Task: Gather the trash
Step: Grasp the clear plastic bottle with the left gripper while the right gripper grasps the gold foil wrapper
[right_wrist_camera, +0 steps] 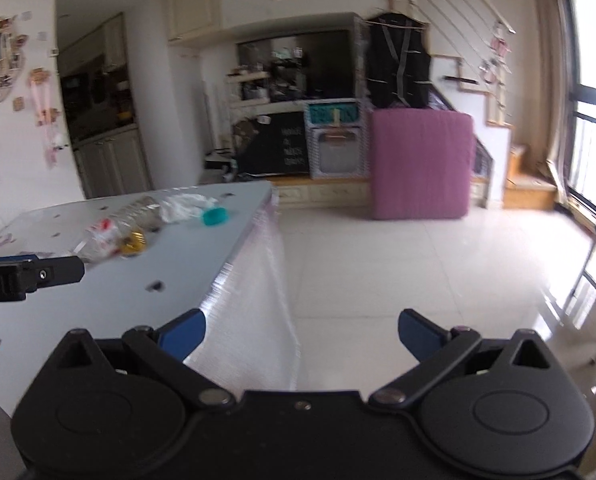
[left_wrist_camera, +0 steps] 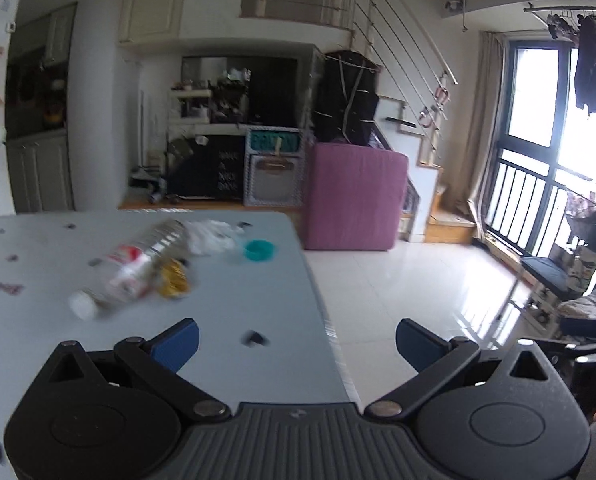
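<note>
Nothing looks collected yet: all the trash in view lies on the desk (left_wrist_camera: pixel 257 304), and both tongs are empty. The left tongs (left_wrist_camera: pixel 296 342) stand wide apart over the near corner of the desk, holding nothing; the right tongs (right_wrist_camera: pixel 302 334) are likewise spread wide and bare, hanging off the desk's edge over the tiled floor. The trash sits in a loose cluster toward the far side of the desk. A clear plastic bottle (left_wrist_camera: pixel 133 264) with a red-and-white label lies on its side, its white cap pointing toward the near left. A crumpled gold wrapper (left_wrist_camera: pixel 173 280) lies against the bottle's near side, seemingly touching it. A wad of white plastic or paper (left_wrist_camera: pixel 211 236) rests just beyond the bottle's far end, and a teal lid (left_wrist_camera: pixel 259 250) sits just beside that wad, nearest the desk's right edge. In the right wrist view the same four pieces show in the same order: bottle (right_wrist_camera: pixel 117 224), wrapper (right_wrist_camera: pixel 133 242), wad (right_wrist_camera: pixel 183 206), lid (right_wrist_camera: pixel 214 216). No bin or bag is in sight, so where the trash should go cannot be told. Both views are blurred, and small dark specks on the desk are too vague to name. Judged from this, the whole task remains: four pieces to grasp and carry off.
</note>
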Available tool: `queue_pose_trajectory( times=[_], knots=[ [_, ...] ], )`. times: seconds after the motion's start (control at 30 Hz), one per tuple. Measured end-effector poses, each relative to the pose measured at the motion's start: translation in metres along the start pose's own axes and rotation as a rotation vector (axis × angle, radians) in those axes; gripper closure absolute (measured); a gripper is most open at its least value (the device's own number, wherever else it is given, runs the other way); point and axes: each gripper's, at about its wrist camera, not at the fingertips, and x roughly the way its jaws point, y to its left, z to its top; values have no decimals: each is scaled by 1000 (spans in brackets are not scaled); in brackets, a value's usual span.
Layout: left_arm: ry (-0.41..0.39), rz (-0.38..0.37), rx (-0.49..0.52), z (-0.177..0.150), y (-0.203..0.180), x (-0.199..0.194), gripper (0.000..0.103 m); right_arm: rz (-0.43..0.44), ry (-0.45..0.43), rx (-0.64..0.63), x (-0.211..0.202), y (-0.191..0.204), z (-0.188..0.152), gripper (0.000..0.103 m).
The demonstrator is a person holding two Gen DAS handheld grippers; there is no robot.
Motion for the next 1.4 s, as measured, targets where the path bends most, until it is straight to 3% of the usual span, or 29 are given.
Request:
queue_pose_trajectory(
  times=[0.2,0.47,0.6,0.83,1.07,1.27,1.4],
  knots=[
    [-42,76,4,13,64,6,0,65,-14,-43,36,54,25,0],
    [-65,122,55,16,133,36,0,140,-17,-90,100,115,52,0],
    [-63,125,46,12,165,58,2,177,-3,-90,137,141,59,9],
    [5,77,10,5,205,100,22,226,51,-62,203,176,65,20],
    [76,73,26,-1,218,136,39,242,95,-34,264,212,68,30],
    [89,63,2,-9,223,143,59,185,123,-54,303,235,68,38],
    [93,55,-6,-14,220,135,69,207,144,-29,320,241,68,42]
  ],
)
